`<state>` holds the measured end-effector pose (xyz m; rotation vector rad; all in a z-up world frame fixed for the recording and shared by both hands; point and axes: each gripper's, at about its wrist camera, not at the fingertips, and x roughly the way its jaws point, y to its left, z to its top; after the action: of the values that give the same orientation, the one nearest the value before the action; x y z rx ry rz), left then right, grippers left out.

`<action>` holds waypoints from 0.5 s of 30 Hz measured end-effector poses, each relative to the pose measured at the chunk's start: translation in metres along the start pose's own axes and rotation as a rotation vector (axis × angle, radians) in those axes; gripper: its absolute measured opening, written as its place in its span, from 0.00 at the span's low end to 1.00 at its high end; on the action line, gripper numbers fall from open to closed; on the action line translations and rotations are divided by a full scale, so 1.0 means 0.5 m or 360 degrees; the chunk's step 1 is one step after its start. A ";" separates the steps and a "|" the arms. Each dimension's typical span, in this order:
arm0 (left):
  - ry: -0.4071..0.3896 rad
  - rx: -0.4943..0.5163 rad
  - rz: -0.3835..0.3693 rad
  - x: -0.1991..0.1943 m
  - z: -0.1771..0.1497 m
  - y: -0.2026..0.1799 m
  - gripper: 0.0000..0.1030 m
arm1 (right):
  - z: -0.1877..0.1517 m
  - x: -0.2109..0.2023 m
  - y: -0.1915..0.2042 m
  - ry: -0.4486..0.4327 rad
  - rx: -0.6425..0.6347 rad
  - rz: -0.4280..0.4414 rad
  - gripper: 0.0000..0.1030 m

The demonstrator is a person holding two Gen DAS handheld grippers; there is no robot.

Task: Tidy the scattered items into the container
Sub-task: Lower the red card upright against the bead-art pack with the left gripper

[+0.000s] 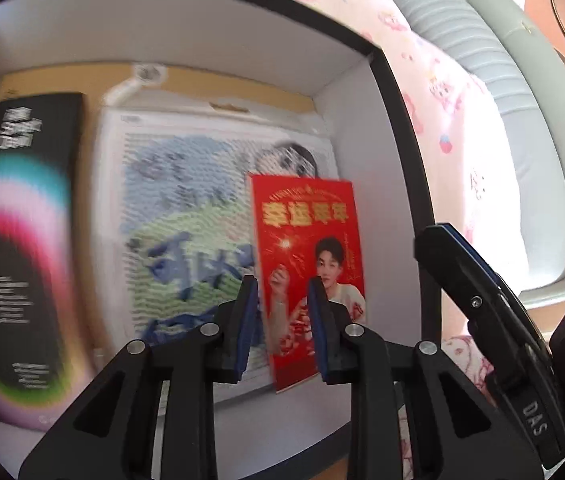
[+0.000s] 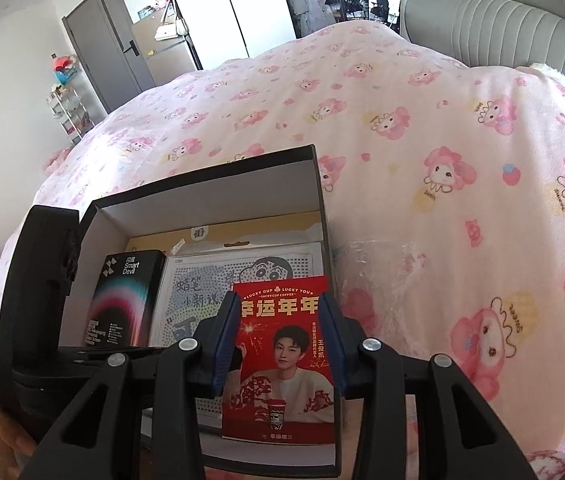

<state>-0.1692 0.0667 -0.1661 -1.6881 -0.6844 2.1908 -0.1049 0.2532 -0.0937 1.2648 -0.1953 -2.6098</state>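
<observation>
A black open box (image 2: 318, 184) with white inner walls lies on the pink bedspread. Inside lie a black "Smart Devil" carton (image 2: 122, 300) at the left and a white pegboard picture pack (image 2: 202, 280) in the middle. A red card with a young man's portrait (image 2: 282, 352) lies in the box at its right wall. My right gripper (image 2: 280, 344) hovers above it, jaws open, one either side of the card. My left gripper (image 1: 282, 320) is open above the card (image 1: 306, 248) too. The carton (image 1: 14, 240) and pack (image 1: 186, 208) show there, blurred.
The pink cartoon bedspread (image 2: 442, 160) covers the bed around the box. A crumpled clear plastic wrap (image 2: 378, 264) lies right of the box. A grey padded headboard (image 2: 502, 28) is at the far right. A door and shelves stand at the far left.
</observation>
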 end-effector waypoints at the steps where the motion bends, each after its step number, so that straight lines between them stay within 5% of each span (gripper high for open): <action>1: -0.0011 0.0000 0.0017 -0.006 0.001 0.005 0.23 | -0.001 -0.002 0.003 -0.0015 -0.0006 -0.0008 0.35; 9: 0.0117 0.0056 0.0008 0.019 0.000 0.002 0.26 | 0.002 -0.019 0.006 -0.0099 -0.0026 -0.0088 0.35; 15: 0.0013 0.0056 0.0104 -0.018 0.002 0.015 0.26 | 0.002 -0.010 -0.006 -0.0041 0.0018 -0.0070 0.35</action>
<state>-0.1675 0.0558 -0.1624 -1.7238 -0.5934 2.2255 -0.1029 0.2576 -0.0900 1.2539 -0.1890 -2.6667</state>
